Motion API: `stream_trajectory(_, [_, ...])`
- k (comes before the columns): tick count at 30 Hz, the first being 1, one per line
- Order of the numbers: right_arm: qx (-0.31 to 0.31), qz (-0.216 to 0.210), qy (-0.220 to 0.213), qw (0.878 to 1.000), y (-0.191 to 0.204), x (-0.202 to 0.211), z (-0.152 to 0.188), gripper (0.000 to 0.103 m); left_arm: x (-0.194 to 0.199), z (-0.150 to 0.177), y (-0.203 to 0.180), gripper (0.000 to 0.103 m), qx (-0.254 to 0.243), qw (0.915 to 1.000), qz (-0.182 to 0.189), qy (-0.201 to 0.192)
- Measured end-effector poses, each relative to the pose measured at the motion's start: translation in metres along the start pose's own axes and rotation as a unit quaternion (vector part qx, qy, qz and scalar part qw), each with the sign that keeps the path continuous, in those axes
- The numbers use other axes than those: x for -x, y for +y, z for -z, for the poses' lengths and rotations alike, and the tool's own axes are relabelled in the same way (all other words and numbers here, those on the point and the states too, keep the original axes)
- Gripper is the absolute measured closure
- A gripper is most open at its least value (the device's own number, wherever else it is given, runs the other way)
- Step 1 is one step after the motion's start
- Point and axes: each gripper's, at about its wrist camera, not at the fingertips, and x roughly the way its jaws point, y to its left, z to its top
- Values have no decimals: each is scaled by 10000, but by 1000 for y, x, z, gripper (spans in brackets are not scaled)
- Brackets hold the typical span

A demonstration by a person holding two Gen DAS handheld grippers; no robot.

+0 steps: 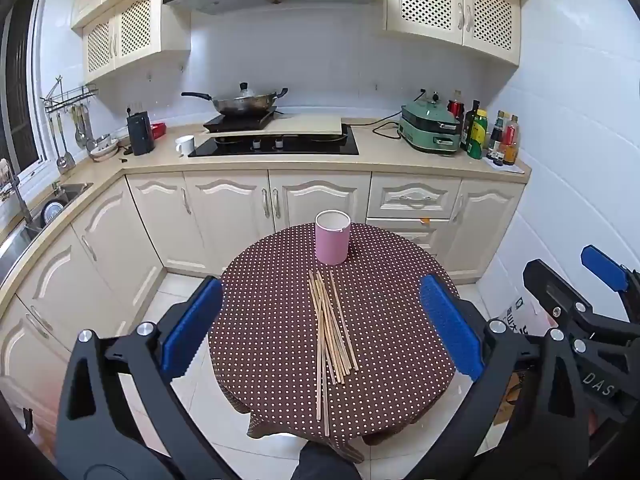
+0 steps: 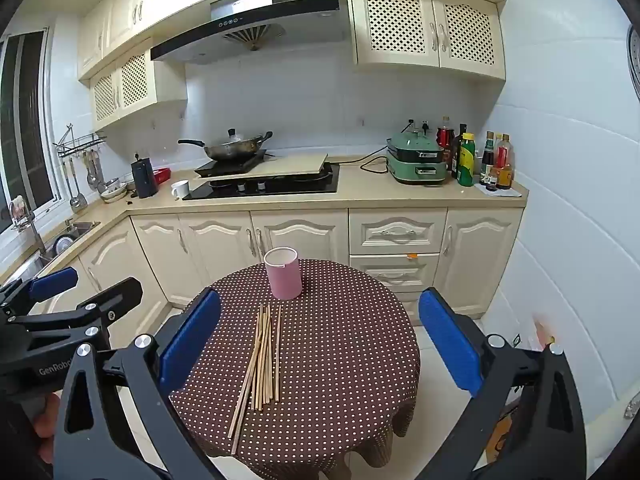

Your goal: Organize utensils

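Several wooden chopsticks (image 1: 330, 332) lie in a loose bundle on the round table (image 1: 392, 320) with a brown polka-dot cloth; they also show in the right wrist view (image 2: 262, 364). A pink cylindrical holder (image 1: 333, 237) stands upright and empty at the table's far edge, also in the right wrist view (image 2: 282, 273). My left gripper (image 1: 320, 328) is open, held above the near side of the table with the chopsticks between its blue pads. My right gripper (image 2: 320, 344) is open and empty, to the right of the left one, above the table.
A kitchen counter (image 1: 384, 162) with a hob, wok (image 1: 240, 104), green cooker (image 1: 430, 128) and bottles (image 1: 480, 132) runs behind the table. A sink (image 1: 48, 208) is at the left. White tiled floor surrounds the table. A bag (image 1: 516, 312) stands at the right.
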Motion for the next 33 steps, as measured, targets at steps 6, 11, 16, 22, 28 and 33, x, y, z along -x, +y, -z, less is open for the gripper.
stream_trajectory(6, [-104, -75, 32, 9999, 0, -3, -2, 8, 3, 9, -15, 6, -67, 9999, -1, -75])
stream_trajectory(11, [-130, -205, 50, 9997, 15, -8, 6, 8, 0, 3, -2, 6, -44, 10000, -21, 38])
stream_trajectory(16, [-133, -224, 81, 9996, 17, -6, 5, 8, 2, 1, 8, 6, 33, 10000, 8, 72])
stream_trajectory(22, [-120, -277, 90, 9995, 13, -8, -1, 8, 3, -4, 9, 6, 46, 10000, -56, 48])
stream_trajectory(28, [-87, -281, 95, 9995, 13, -9, 0, 8, 4, -5, 11, 6, 60, 10000, -38, 60])
stream_trajectory(33, [-106, -286, 155, 9994, 11, -11, 0, 8, 1, -4, 13, 6, 76, 9999, -9, 95])
